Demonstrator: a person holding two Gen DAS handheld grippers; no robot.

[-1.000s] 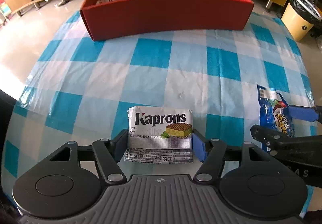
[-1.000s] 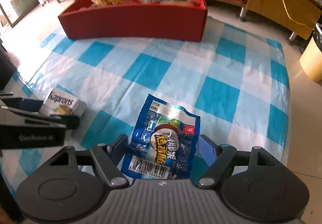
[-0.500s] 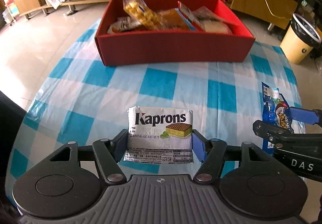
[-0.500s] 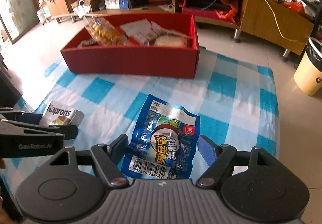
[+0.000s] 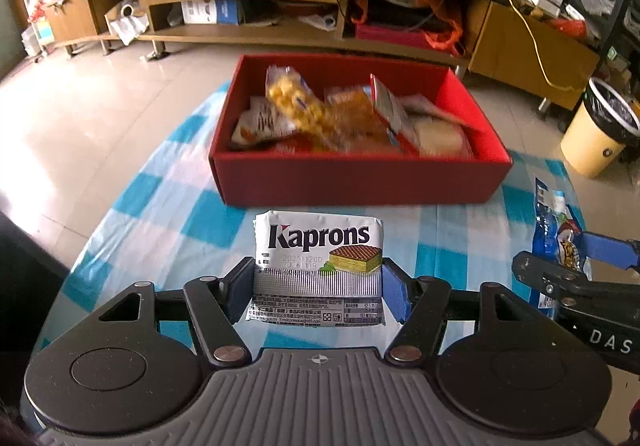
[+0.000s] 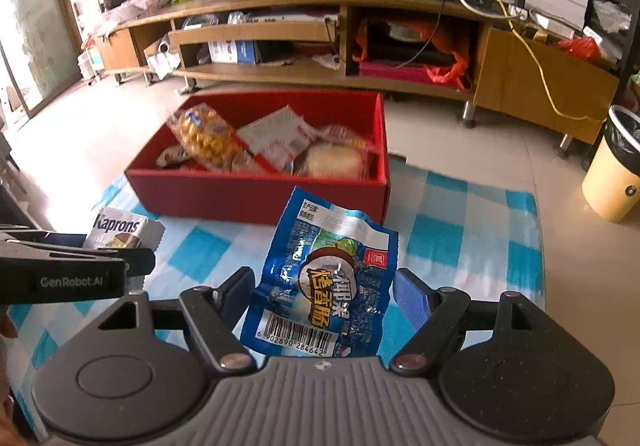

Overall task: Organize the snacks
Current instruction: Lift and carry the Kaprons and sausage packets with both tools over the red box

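Above checkered desk (image 5: 208,213): left claw (image 5: 318,286) clamps Kaprons wafer pack (image 5: 318,262), right claw (image 6: 324,306) clamps blue snack pouch (image 6: 324,278), both airborne short of red box (image 5: 360,177). Advice: clear near wall, release over free spots, avoid piled snacks.
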